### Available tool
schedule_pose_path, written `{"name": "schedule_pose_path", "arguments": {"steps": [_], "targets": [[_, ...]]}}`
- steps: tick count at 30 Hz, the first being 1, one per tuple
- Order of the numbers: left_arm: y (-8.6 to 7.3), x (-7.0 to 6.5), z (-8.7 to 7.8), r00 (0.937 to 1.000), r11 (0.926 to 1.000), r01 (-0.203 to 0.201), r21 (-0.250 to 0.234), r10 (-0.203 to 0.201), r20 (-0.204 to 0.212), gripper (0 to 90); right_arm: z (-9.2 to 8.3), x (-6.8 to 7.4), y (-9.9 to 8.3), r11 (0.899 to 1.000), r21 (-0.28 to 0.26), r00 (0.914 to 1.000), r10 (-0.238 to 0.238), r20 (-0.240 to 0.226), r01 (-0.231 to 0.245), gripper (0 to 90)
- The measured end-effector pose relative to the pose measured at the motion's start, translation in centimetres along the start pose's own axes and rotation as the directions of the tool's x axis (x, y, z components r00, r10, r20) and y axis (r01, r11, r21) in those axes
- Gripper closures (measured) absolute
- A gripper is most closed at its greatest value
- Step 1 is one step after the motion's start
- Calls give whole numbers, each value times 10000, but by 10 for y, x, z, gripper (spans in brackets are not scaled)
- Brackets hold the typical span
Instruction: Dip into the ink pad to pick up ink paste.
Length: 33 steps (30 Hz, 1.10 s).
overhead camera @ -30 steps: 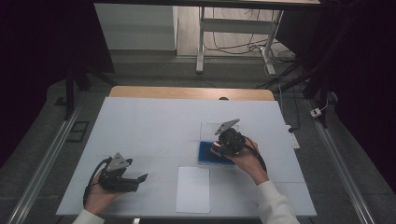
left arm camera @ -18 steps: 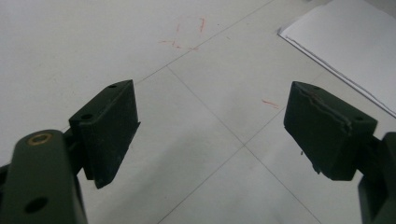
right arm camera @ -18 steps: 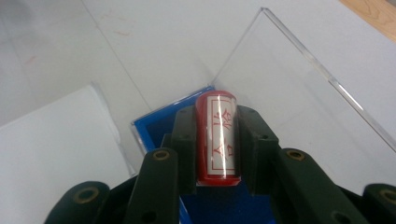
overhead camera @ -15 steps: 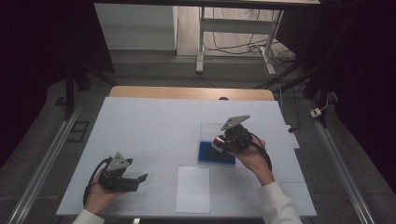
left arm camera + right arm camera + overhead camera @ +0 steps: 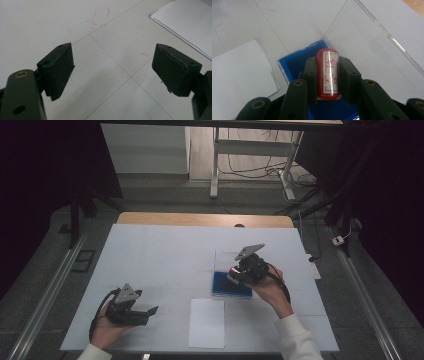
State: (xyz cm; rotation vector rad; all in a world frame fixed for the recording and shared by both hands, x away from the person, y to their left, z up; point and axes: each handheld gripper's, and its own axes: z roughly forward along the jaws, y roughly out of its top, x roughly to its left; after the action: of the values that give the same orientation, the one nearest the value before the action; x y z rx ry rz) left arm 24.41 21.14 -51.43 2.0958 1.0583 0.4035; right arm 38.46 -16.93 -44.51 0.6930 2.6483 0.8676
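**Stamp in hand over the ink pad, paper not yet marked**

Field notes, as I read the feeds.

My right gripper [image 5: 327,75] is clamped on a red stamp [image 5: 327,73], a short cylinder with a white label bearing red characters. The jaws press on both its sides. In the high view that gripper [image 5: 239,272] sits toward the right half of the table, just over the blue ink pad [image 5: 231,285]. In the right gripper view the stamp hangs above the blue tray [image 5: 298,62], with the pad's clear lid [image 5: 372,47] folded open and lying flat on the far side. I cannot tell whether the stamp face touches the ink or hovers just off it.

My left gripper [image 5: 145,312] rests near the front left corner of the table, jaws wide apart with nothing between them. In the left gripper view the black pads [image 5: 58,68] frame bare table surface [image 5: 107,65], with faint red marks on it.

The white sheet of paper [image 5: 206,322] lies at the front edge, near the middle, just beside the ink pad's front left corner. It looks blank from above.

Progress, as I judge it: lid open, stamp picked up and brought to the pad. Left to do: ink the face if not yet inked, carry the stamp to the sheet, press it down, then set it aside. The left gripper may be wanted to hold the paper steady.
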Motion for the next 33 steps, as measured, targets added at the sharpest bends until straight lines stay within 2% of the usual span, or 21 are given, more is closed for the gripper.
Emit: {"name": "schedule_pose_path", "arguments": {"steps": [4, 11, 20, 24, 33], "targets": [[0, -1, 0, 10000, 10000, 7, 5, -7, -7, 179, 6, -1, -1, 9998, 185, 10000, -69, -6, 69, 693], [0, 0, 1, 10000, 10000, -18, 28, 18, -11, 179, 18, -3, -5, 9982, 589, 10000, 91, -39, -88, 693], [0, -1, 1, 10000, 10000, -45, 41, 45, 20, 179, 27, -3, -7, 9953, 967, 9999, 104, -20, -102, 693], [0, 0, 1, 10000, 10000, -41, 44, 41, 18, 179, 27, -4, -8, 9949, 991, 9998, 192, -64, -185, 692], [0, -1, 2, 9999, 9999, -105, 100, 105, 18, 179, 28, -1, -6, 9926, 1216, 9999, 61, 132, -76, 691]]}}
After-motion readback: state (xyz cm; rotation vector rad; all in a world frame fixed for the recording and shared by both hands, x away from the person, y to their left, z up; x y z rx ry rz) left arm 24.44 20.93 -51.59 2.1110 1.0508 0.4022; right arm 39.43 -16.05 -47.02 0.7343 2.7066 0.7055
